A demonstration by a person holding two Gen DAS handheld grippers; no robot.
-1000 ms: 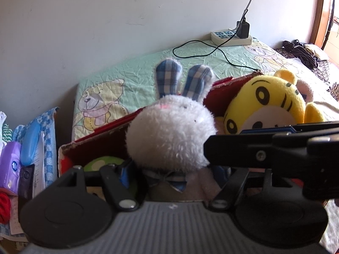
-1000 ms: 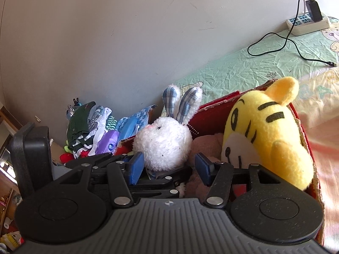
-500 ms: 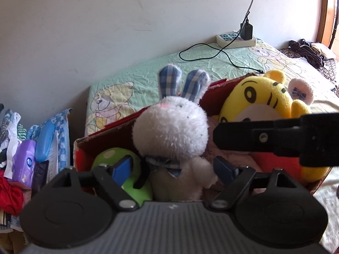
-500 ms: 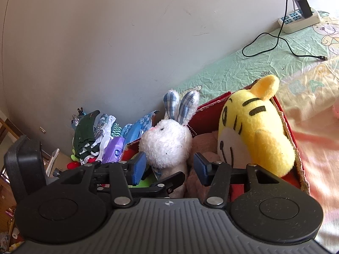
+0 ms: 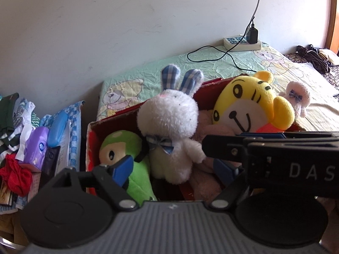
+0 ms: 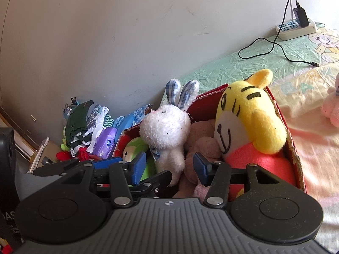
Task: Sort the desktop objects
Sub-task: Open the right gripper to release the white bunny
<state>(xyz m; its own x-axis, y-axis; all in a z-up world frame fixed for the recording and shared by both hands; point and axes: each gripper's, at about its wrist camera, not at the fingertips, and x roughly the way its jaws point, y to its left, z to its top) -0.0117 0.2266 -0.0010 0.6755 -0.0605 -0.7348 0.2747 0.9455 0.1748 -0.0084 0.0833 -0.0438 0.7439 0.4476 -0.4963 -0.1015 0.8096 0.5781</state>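
Right claw (image 5: 275, 148) body hides the tiger (image 5: 252, 105) below its chin; brown plush (image 6: 201, 144) mostly buried; pink plush (image 6: 332, 110) cut by right edge.

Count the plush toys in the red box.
4 visible: green plush at the left end, white bunny beside it, brown plush low in the middle, yellow tiger at the right. More may lie underneath.

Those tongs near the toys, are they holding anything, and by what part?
Nothing is held. The left tongs and the right tongs both stand open in front of the bunny, gripping no toy.
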